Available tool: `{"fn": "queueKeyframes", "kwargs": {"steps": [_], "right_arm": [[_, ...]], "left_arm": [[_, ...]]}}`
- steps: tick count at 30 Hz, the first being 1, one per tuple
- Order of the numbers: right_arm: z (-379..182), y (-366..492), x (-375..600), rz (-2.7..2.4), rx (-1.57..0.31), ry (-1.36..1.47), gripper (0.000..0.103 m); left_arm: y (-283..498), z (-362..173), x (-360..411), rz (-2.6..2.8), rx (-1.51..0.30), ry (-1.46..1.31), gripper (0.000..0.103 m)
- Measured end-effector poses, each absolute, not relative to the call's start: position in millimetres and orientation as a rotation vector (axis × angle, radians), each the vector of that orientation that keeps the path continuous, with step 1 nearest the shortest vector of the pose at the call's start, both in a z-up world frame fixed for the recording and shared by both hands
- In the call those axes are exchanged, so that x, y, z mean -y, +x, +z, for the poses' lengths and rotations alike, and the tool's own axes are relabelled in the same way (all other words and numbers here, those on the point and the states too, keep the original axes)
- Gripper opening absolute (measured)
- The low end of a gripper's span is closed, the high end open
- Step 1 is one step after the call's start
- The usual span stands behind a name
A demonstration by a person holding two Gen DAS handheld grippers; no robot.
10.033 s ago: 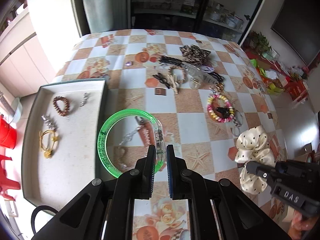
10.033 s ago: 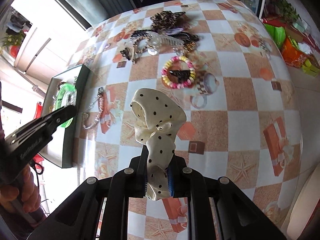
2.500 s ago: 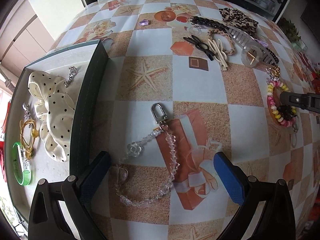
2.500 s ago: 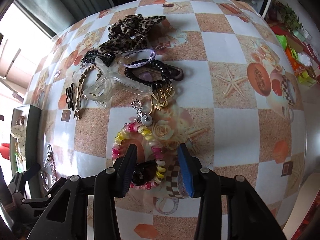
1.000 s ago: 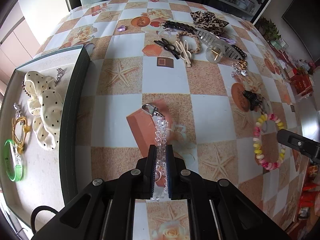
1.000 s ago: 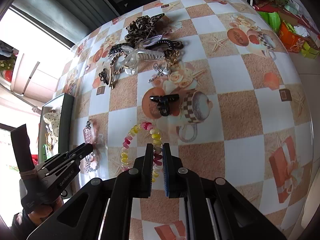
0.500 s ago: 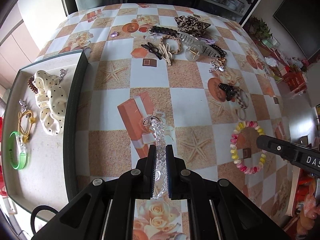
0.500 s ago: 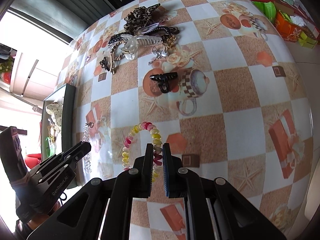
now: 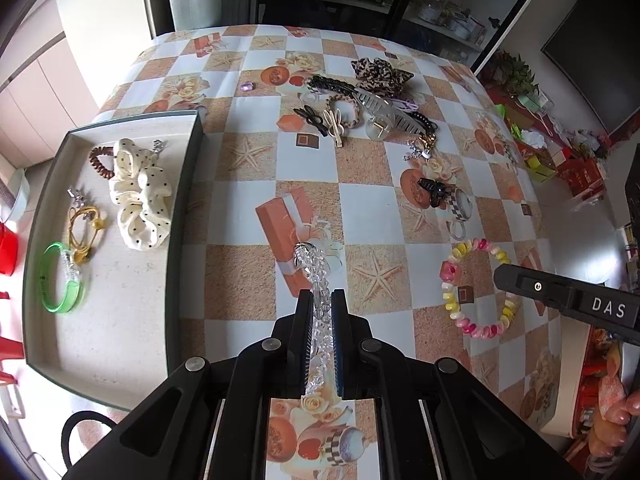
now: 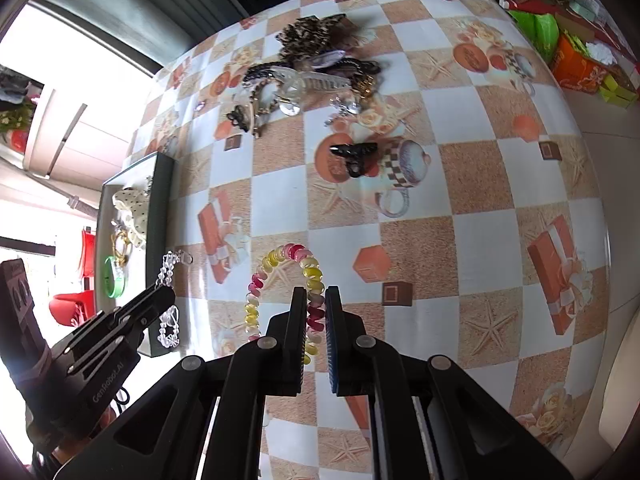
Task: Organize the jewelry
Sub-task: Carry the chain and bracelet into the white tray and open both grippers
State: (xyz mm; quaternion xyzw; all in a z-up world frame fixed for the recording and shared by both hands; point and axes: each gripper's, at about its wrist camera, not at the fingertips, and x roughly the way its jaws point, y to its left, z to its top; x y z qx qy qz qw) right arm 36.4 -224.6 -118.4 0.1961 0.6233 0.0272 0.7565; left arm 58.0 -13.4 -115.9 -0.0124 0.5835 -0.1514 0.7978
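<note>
My left gripper (image 9: 320, 300) is shut on a clear crystal bead chain (image 9: 314, 276) with a metal clasp, held above the table; it also shows in the right wrist view (image 10: 170, 300). My right gripper (image 10: 316, 300) is shut on a pink and yellow spiral bracelet (image 10: 280, 276), lifted off the table; the bracelet also shows in the left wrist view (image 9: 476, 284). The grey tray (image 9: 120, 320) at the left holds a polka-dot scrunchie (image 9: 140, 200), a green bangle (image 9: 60, 280), a yellow cord bracelet (image 9: 82, 224) and a brown hair tie (image 9: 100, 160).
A pile of hair clips, a leopard scrunchie (image 9: 380, 72) and chains lies at the far middle of the table. A black claw clip (image 9: 432, 190) lies mid-right. A small purple gem (image 9: 246, 87) lies far left. Boxes and clutter stand beyond the right edge.
Both grippers have risen with their catches: the left with the crystal chain, the right with the spiral bracelet. The table looks farther away in both views.
</note>
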Motion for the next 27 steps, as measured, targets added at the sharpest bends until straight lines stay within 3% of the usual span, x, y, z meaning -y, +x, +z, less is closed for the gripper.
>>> {"fn": "queueKeyframes", "kwargs": {"steps": [14,27], "right_arm": [[-89,65,164,0.182,-1.35,0.32,0.01],[-80,92,73,0.362,-1.354,0.197,0.01]], "left_arm": [[50,-82,-59,-0.199,-1.189,-0.121,0.012],[48,-83,-136,-0.038,-1.169,-0.197,0.012]]}}
